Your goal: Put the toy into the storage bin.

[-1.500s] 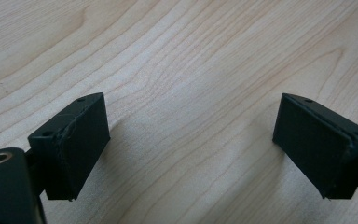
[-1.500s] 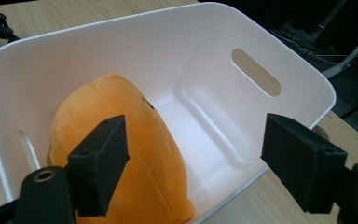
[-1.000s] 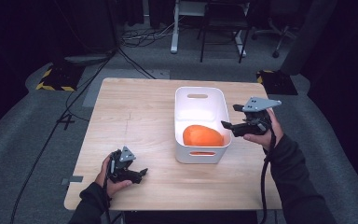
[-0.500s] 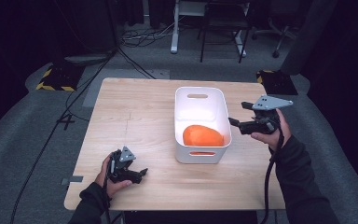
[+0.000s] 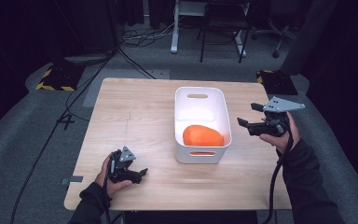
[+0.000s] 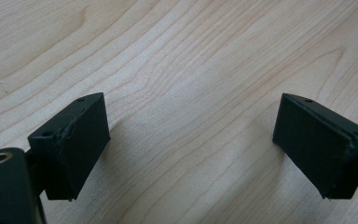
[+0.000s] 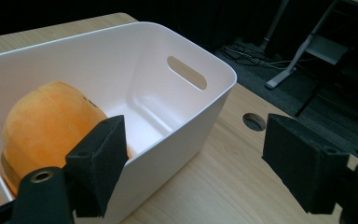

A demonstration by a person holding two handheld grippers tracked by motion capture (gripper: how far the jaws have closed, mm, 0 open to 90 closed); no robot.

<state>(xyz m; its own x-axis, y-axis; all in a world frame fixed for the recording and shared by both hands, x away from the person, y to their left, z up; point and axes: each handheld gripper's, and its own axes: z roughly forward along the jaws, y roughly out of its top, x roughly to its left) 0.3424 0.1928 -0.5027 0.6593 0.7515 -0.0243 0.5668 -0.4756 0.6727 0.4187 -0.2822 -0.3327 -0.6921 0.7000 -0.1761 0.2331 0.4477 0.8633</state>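
A white plastic bin (image 5: 203,102) (image 7: 177,126) with handle slots stands at the middle right of the wooden table (image 5: 135,116). An orange rounded plush object (image 5: 203,136) (image 7: 46,123) lies in its near end. My right gripper (image 5: 248,116) (image 7: 191,163) is held above the table just right of the bin, jaws wide open and empty, pointing toward the bin's wall. My left gripper (image 5: 140,171) (image 6: 191,140) rests low at the table's near left, open over bare wood with nothing between its jaws.
A round cable hole (image 7: 253,121) is cut in the tabletop beyond the bin. Black cables (image 5: 60,126) run over the grey floor at the left. A desk frame (image 5: 205,28) and chair legs stand behind the table.
My right gripper has risen and drawn back to the right, away from the bin. The left gripper has not moved.
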